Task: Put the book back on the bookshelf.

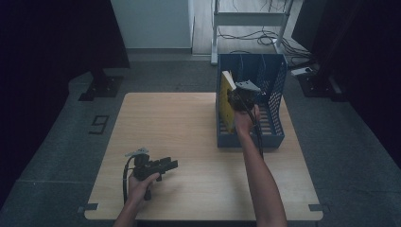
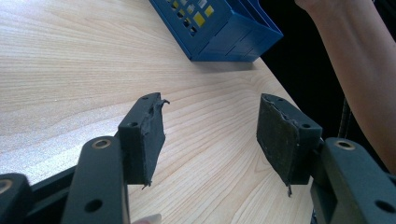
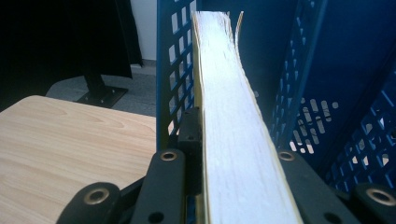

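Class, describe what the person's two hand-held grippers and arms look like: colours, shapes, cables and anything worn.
Both forearms are bare, without sleeves. The left hand-held gripper is black with flat, worn dark pads, brass-ringed holes, a grey three-cornered plate and a trailing black cable. The right hand-held gripper looks alike.

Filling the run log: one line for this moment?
right gripper: shut on yellow book, upright in blue rack | left gripper: open, nothing between, over table

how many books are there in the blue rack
1. A yellow-covered book stands upright at the left side of the blue file rack, clamped by the right claw. The rack's mesh walls could hide others.
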The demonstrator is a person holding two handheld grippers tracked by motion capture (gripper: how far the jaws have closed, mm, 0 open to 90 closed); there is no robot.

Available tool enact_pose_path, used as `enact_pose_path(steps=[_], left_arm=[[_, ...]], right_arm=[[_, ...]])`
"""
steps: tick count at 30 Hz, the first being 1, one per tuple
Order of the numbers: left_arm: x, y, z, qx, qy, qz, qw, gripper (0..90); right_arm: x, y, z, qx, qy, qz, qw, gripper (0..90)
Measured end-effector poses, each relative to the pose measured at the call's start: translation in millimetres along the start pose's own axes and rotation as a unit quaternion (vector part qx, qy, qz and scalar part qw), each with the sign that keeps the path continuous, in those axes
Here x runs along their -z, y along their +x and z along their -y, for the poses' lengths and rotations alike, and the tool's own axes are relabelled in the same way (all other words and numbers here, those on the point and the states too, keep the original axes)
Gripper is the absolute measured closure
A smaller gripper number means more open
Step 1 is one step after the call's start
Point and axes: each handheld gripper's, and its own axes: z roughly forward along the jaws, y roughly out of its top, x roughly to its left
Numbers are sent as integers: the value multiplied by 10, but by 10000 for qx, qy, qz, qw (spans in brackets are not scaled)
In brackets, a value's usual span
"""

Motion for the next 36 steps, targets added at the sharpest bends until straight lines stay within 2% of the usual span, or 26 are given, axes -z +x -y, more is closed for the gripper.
enact_pose_path(steps=[17, 29, 36], left_arm=[[52, 54, -7, 68, -95, -18, 9999, 415], [34, 67, -2, 59, -32, -14, 10000, 414], [31, 63, -1, 55, -29, -1, 10000, 413]], right_arm=[[-205, 76, -66, -41, -65, 184, 9998, 747], [-288, 71, -52, -142, -97, 271, 9995, 747], [-351, 126, -79, -56, -116, 326, 9994, 747]])
